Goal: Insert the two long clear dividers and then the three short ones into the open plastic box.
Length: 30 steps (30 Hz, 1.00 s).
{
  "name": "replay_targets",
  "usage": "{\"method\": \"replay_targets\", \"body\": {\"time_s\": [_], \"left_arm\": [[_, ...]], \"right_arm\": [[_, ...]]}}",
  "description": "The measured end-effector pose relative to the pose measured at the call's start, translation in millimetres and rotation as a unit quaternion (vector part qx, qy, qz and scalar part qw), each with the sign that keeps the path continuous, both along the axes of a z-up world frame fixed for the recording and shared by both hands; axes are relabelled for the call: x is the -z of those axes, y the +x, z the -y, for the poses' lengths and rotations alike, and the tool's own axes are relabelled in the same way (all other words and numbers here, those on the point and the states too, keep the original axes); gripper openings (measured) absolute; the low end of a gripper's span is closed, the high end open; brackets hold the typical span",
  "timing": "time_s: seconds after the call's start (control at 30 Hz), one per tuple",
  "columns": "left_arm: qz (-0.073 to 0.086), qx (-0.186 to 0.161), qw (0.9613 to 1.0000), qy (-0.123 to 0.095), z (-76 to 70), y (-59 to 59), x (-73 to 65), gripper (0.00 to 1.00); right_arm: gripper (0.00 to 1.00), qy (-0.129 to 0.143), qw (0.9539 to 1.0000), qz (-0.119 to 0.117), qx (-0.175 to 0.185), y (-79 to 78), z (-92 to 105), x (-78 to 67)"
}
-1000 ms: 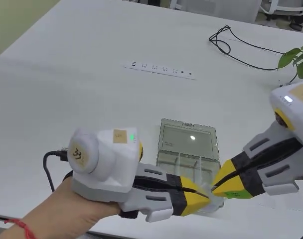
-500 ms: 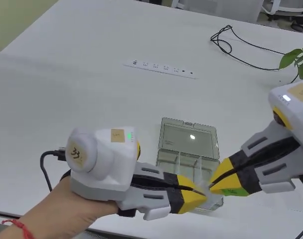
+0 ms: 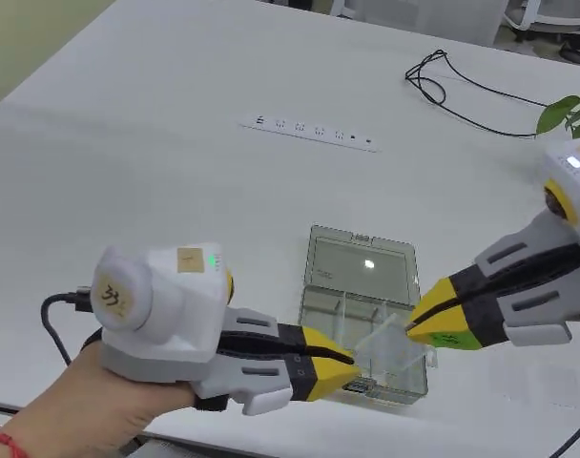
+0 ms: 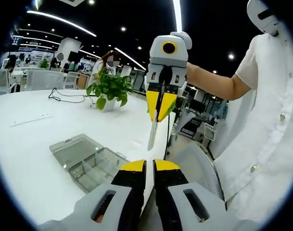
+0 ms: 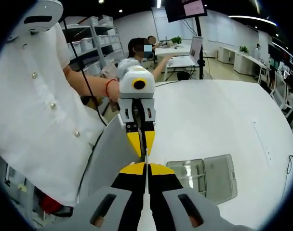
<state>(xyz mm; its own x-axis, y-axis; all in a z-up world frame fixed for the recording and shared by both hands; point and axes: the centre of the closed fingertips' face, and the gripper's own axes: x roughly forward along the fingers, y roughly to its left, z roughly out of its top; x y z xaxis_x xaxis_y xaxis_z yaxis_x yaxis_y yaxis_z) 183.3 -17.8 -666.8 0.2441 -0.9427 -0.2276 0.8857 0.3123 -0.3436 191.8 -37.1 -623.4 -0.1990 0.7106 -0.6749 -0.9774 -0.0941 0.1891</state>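
Note:
The open plastic box lies near the table's front edge, its lid folded back flat; clear dividers stand inside it. My right gripper is shut on one end of a clear divider, which slants over the box's front half. The left gripper view shows the right gripper with that divider hanging from it above the box. My left gripper hovers over the box's front left corner, shut with nothing in it and apart from the divider. In the right gripper view the left gripper faces me.
A white power strip lies across the middle of the table. A black cable loops at the far right beside a green plant. The table's front edge runs just below the box. A person's sleeve is close by.
My left gripper has drawn back to the left, away from the right gripper's tips. The divider stays in the right gripper, which has lifted slightly above the box.

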Motion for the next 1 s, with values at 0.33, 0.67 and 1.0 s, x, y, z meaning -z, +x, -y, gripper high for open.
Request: {"method": "replay_targets", "body": {"time_s": [0.33, 0.67, 1.0], "left_arm": [[-0.002, -0.036, 0.999, 0.025, -19.1, 9.7, 12.8, 0.21], [-0.001, -0.051, 0.9971, 0.056, -32.4, 16.3, 32.9, 0.43], [0.003, -0.048, 0.9964, 0.07, -34.2, 21.1, 43.3, 0.67]], "right_arm": [[0.03, 0.002, 0.999, 0.022, 0.038, 30.4, -7.8, 12.6], [0.03, -0.006, 0.9978, 0.035, 0.055, 59.4, -19.4, 46.0], [0.03, -0.013, 0.9966, 0.038, 0.071, 78.0, -24.8, 86.8]]}}
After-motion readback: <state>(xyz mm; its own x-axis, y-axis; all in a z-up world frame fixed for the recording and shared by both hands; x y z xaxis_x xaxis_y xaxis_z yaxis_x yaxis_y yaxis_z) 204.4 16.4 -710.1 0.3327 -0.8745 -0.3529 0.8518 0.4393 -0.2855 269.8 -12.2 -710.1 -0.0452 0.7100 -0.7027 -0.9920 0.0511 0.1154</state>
